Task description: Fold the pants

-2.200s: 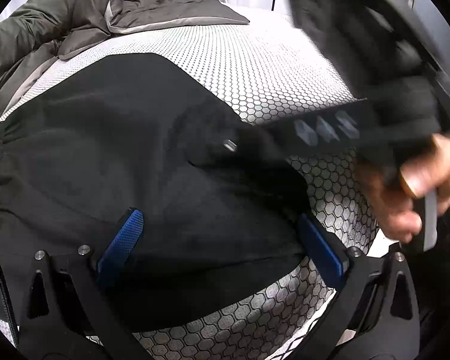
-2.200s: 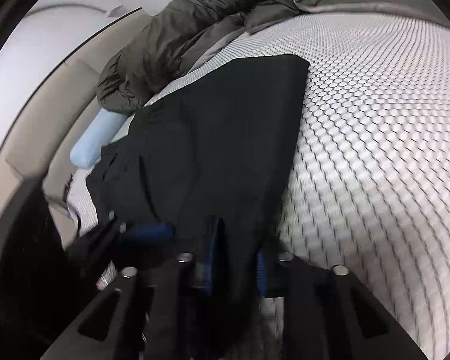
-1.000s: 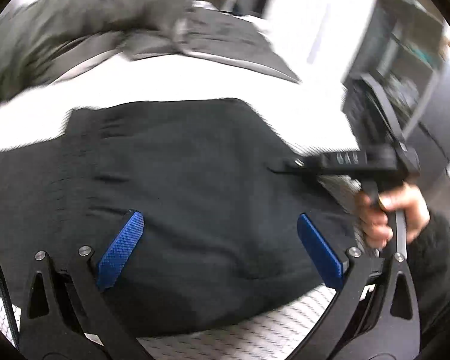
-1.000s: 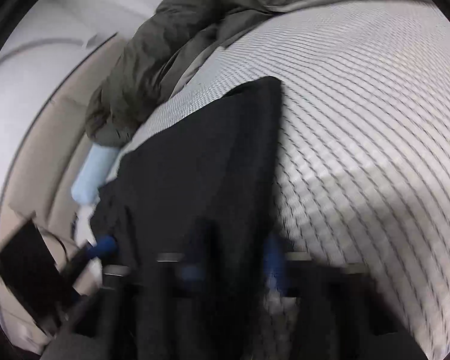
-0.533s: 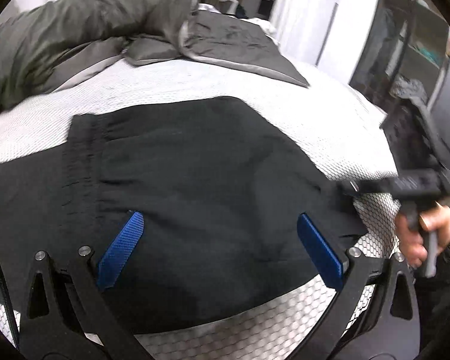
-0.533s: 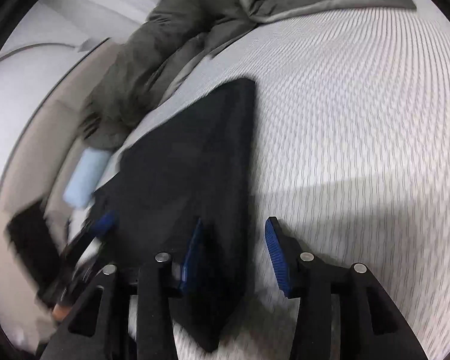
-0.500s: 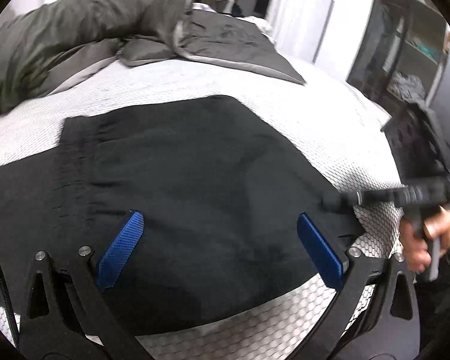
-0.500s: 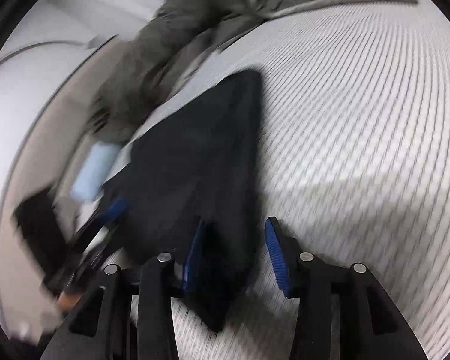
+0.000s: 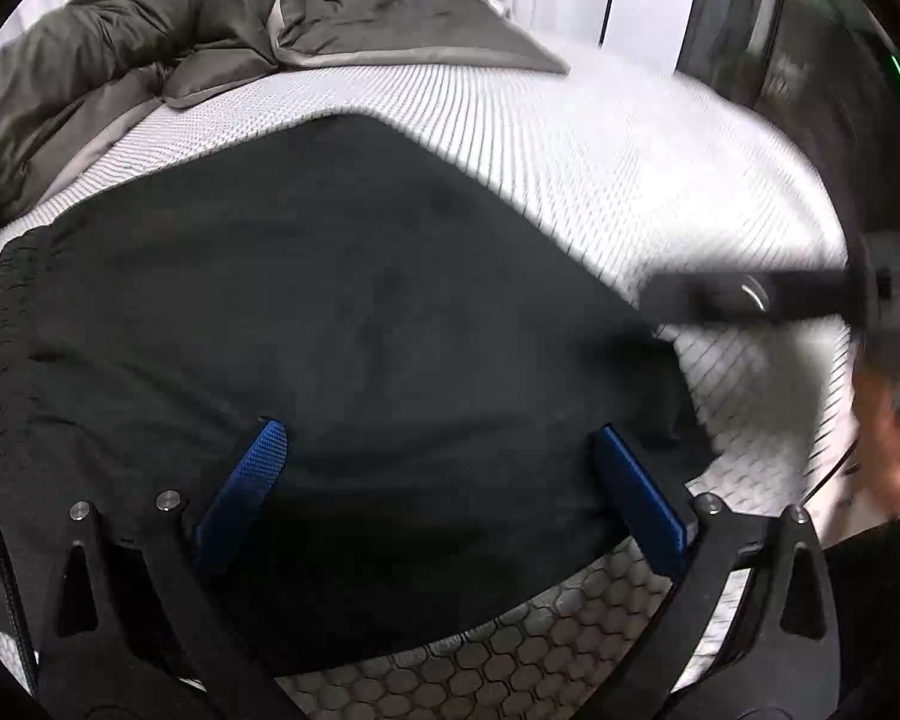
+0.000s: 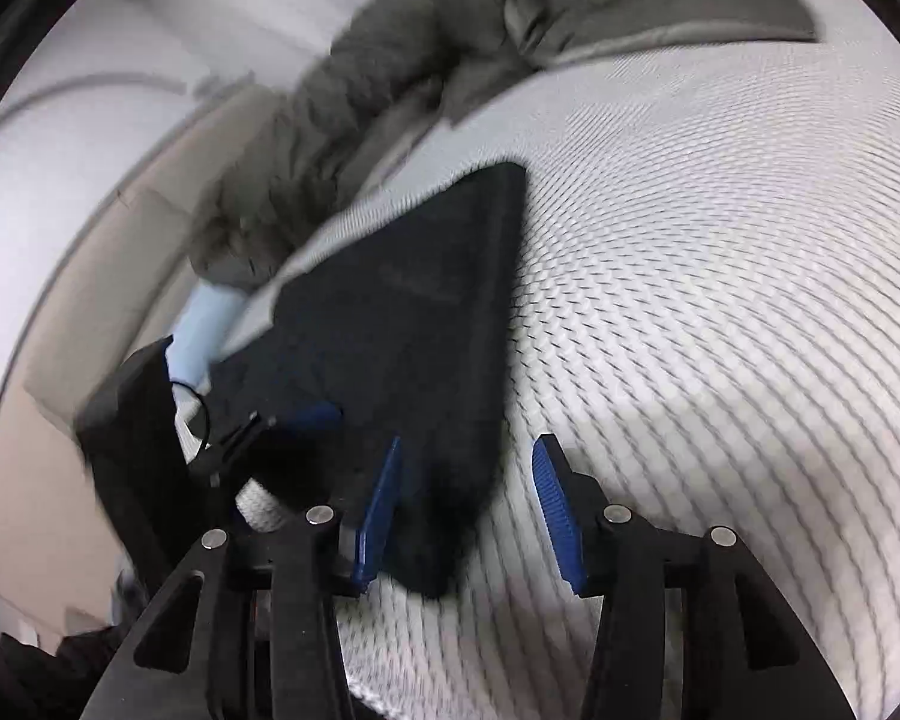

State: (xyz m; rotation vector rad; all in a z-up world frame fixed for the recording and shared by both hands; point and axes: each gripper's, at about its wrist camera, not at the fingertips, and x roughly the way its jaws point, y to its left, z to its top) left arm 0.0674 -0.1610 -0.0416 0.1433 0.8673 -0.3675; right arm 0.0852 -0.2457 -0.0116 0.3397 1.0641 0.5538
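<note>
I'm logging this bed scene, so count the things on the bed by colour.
Black: 1, the pants
Grey: 1, the duvet
Light blue: 1, the pillow
Total: 3

The left wrist camera sat just behind the left hand-held gripper (image 9: pixel 438 492), looking steeply down and close over the black pants (image 9: pixel 330 330) on the bed (image 9: pixel 660 168). The right wrist camera looked down along the right hand-held gripper (image 10: pixel 468 516) from the pants' narrow end, also close (its picture was blurred). Both views shared the pants, the white mattress and the grey duvet (image 9: pixel 120 30) at the far side, and each caught the other gripper at its edge.
</note>
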